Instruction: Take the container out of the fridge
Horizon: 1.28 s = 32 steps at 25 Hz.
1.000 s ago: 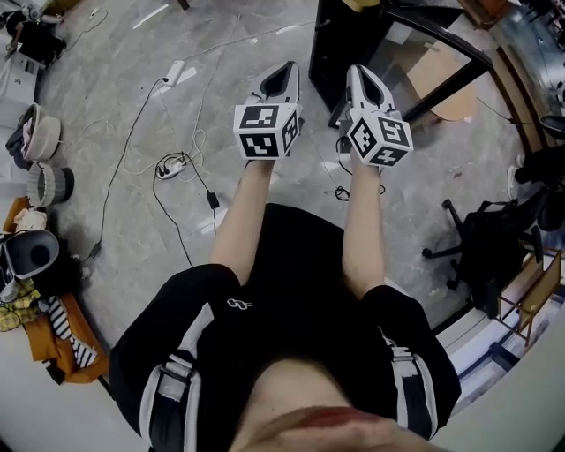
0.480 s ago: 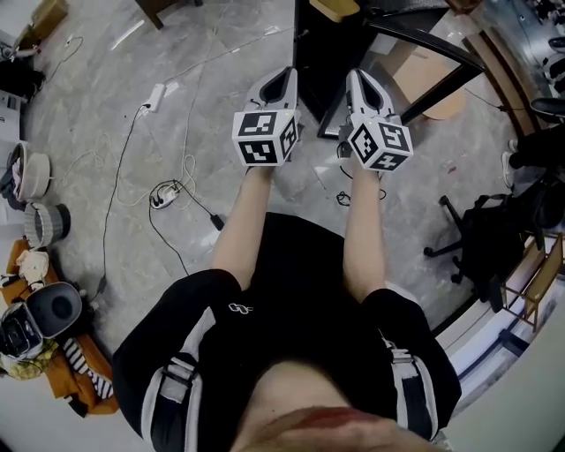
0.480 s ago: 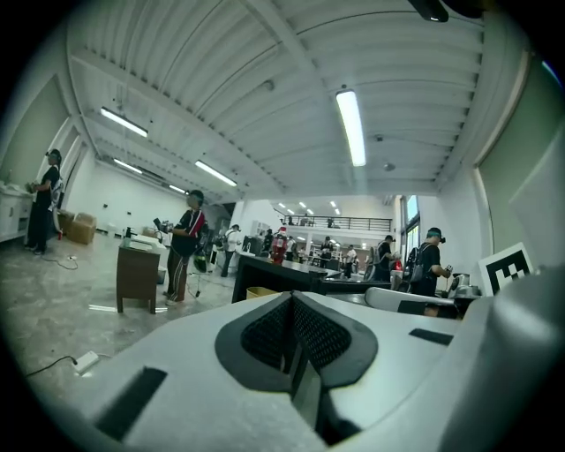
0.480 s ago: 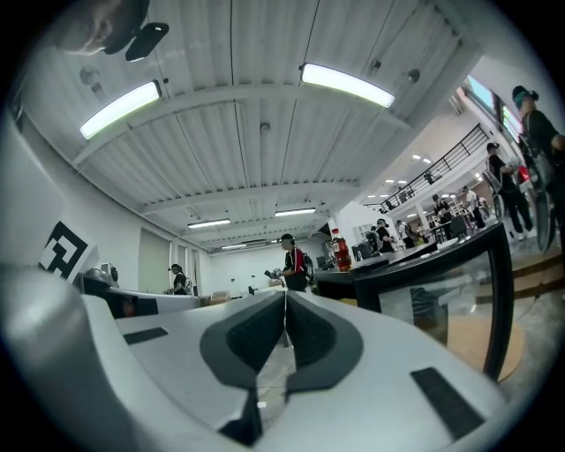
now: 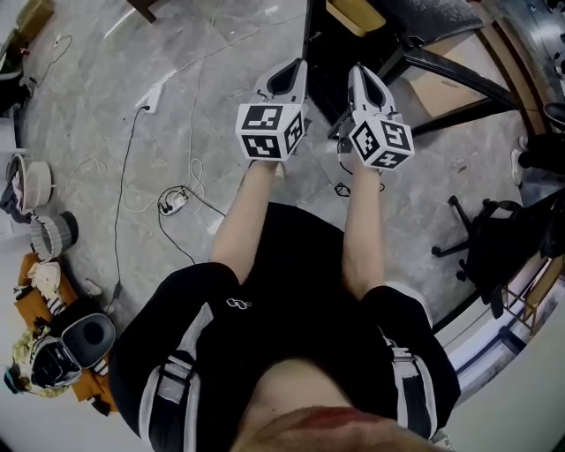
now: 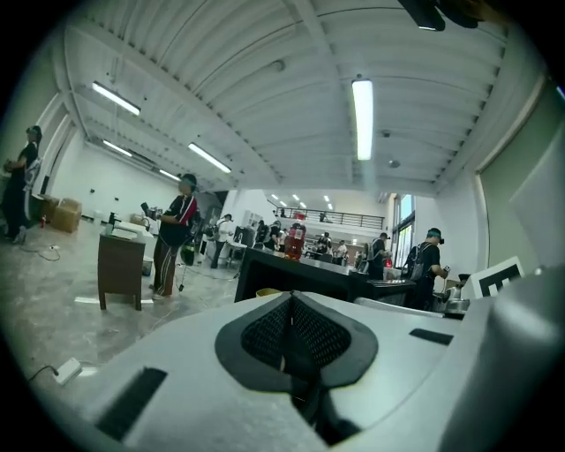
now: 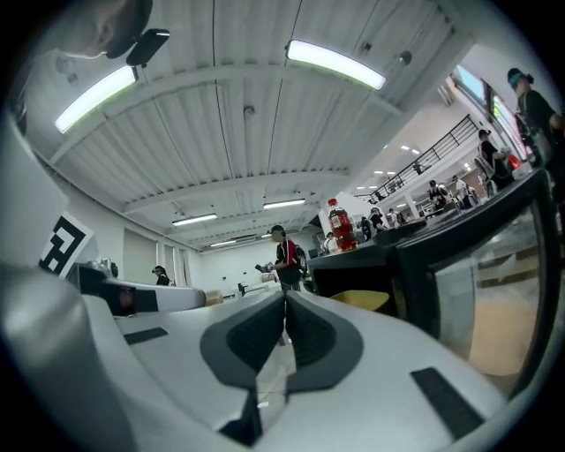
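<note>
A black cabinet (image 5: pixel 340 53) with a glass door (image 7: pixel 477 291) stands just ahead of me. Something yellow (image 5: pixel 354 16) shows at its near side, seen as a yellow shape (image 7: pixel 360 300) in the right gripper view; I cannot tell if it is the container. A red bottle (image 7: pixel 339 226) stands on top of the cabinet. My left gripper (image 5: pixel 288 78) and right gripper (image 5: pixel 363 79) are held side by side at chest height, short of the cabinet. In both gripper views the pads (image 6: pixel 311 335) (image 7: pixel 309 334) meet with nothing between them.
Cables and a power strip (image 5: pixel 174 201) lie on the marble floor at the left. Bags and clutter (image 5: pixel 53 353) sit at the lower left. An office chair (image 5: pixel 499 238) stands to the right. Several people (image 6: pixel 177 234) stand in the hall beyond.
The floor clutter and cables have slid toward the bottom of the head view, and the black cabinet has come closer. Both grippers stay shut, side by side.
</note>
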Each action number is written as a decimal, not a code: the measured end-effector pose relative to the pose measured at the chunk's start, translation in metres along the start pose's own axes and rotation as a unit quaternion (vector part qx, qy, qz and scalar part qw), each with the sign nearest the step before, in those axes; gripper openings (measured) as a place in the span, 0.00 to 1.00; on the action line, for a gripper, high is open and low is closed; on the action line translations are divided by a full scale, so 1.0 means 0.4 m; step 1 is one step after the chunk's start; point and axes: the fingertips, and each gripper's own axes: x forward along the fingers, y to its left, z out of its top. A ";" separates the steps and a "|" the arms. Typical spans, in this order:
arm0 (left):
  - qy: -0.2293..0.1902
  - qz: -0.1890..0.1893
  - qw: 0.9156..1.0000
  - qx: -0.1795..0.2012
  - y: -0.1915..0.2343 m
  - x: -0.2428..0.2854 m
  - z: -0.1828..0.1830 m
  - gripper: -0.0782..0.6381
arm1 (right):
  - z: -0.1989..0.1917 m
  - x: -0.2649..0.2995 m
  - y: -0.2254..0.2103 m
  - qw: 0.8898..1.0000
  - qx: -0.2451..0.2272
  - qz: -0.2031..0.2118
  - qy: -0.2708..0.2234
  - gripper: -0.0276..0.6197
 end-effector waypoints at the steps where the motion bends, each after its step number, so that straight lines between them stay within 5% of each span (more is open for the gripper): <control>1: 0.004 -0.003 1.000 0.003 0.026 0.024 0.008 0.12 | 0.003 0.037 -0.005 1.000 0.004 -0.005 -0.002 0.06; 12: 0.003 -0.037 0.999 -0.005 0.223 0.235 0.103 0.12 | 0.016 0.330 0.037 0.999 -0.050 -0.014 0.003 0.06; 20: -0.006 -0.032 0.999 0.007 0.199 0.320 0.119 0.12 | 0.016 0.397 -0.089 0.985 -0.125 -0.097 0.065 0.06; 26: 0.000 -0.028 1.000 -0.005 0.242 0.339 0.108 0.12 | -0.018 0.452 -0.121 0.960 -0.218 -0.107 0.140 0.07; 32: -0.006 -0.024 1.000 -0.014 0.281 0.361 0.118 0.12 | -0.096 0.524 -0.160 0.920 -0.300 -0.084 0.238 0.07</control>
